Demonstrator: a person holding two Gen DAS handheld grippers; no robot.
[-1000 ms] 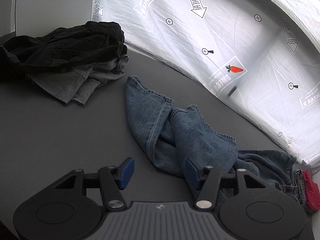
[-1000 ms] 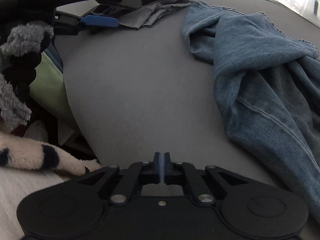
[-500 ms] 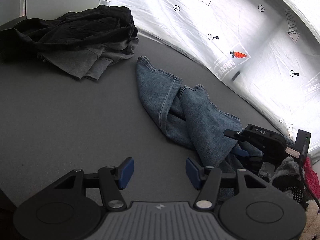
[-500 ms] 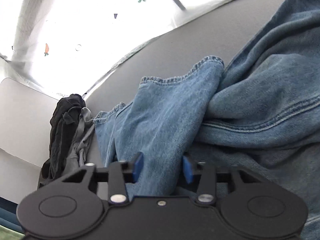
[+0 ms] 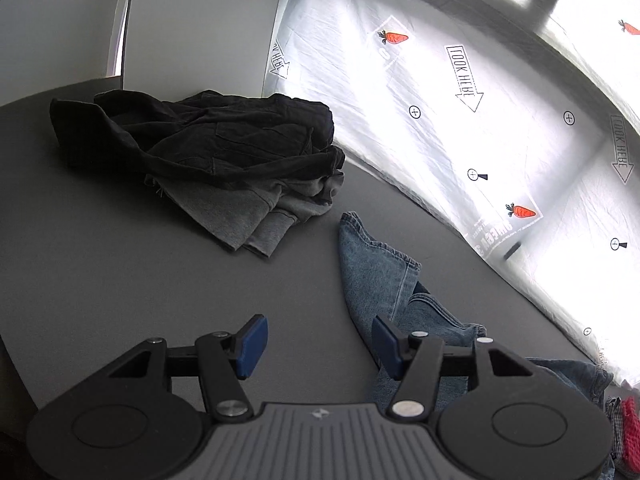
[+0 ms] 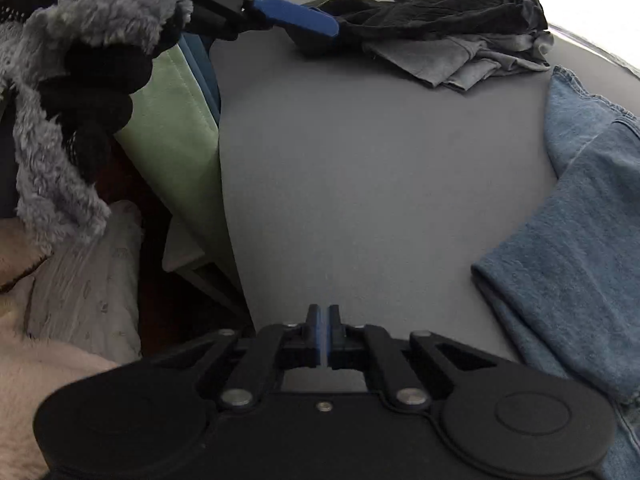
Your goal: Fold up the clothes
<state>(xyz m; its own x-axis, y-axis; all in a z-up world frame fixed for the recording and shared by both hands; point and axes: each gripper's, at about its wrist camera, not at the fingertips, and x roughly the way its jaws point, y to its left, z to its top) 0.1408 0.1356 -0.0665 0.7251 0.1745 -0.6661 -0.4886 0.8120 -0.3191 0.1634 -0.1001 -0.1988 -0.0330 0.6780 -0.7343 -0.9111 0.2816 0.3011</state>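
Crumpled blue denim jeans (image 5: 384, 280) lie on a dark grey desk (image 5: 120, 280), near a pile of black and grey clothes (image 5: 224, 160). The left gripper (image 5: 318, 344) hovers, fingers apart, beside the jeans; right gripper (image 6: 324, 334) fingers together, empty

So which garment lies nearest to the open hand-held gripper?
The blue denim jeans, just beside the left hand-held gripper; the black garment and grey garment are piled farther away.
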